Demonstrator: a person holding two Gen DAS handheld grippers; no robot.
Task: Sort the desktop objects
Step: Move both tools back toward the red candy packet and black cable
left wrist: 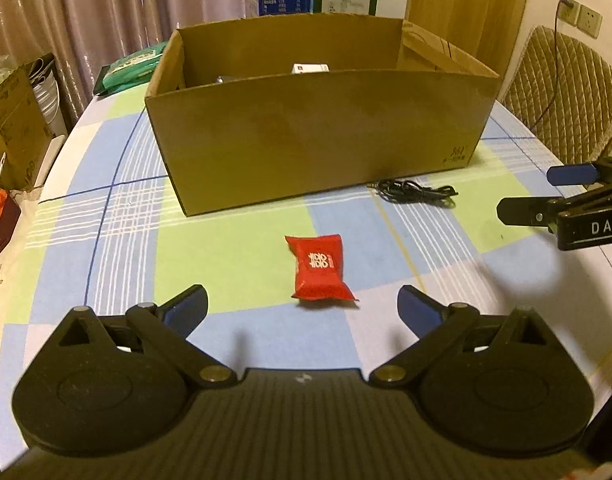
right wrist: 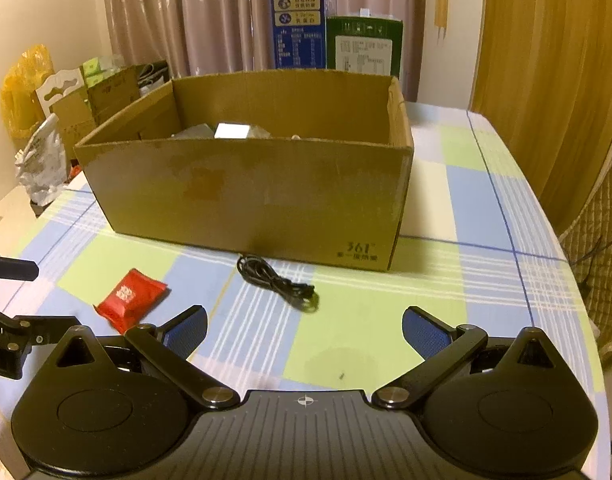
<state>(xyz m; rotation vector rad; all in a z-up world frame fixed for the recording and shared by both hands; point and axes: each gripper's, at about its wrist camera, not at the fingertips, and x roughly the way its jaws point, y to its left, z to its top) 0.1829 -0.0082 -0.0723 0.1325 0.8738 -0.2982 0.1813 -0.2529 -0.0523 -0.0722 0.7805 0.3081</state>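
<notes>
A red snack packet [left wrist: 319, 268] lies on the checked tablecloth, just ahead of my left gripper [left wrist: 302, 306], which stands open with nothing between its blue pads. The packet [right wrist: 130, 298] also shows at the left in the right wrist view. A coiled black cable [right wrist: 280, 282] lies in front of my right gripper [right wrist: 304, 326], open and empty; the same cable [left wrist: 415, 192] rests by the box's front wall. The cardboard box [left wrist: 317, 136] stands behind both, holding a white carton [left wrist: 309, 68] and other items. The right gripper [left wrist: 523, 192] enters the left wrist view from the right.
A quilted chair [left wrist: 561, 92] stands at the table's right. Blue and green cartons [right wrist: 302, 20] stand behind the box [right wrist: 246, 188]. A green packet [left wrist: 132, 68] lies at the table's far left. Cardboard boxes and bags [right wrist: 38, 152] crowd the floor on the left.
</notes>
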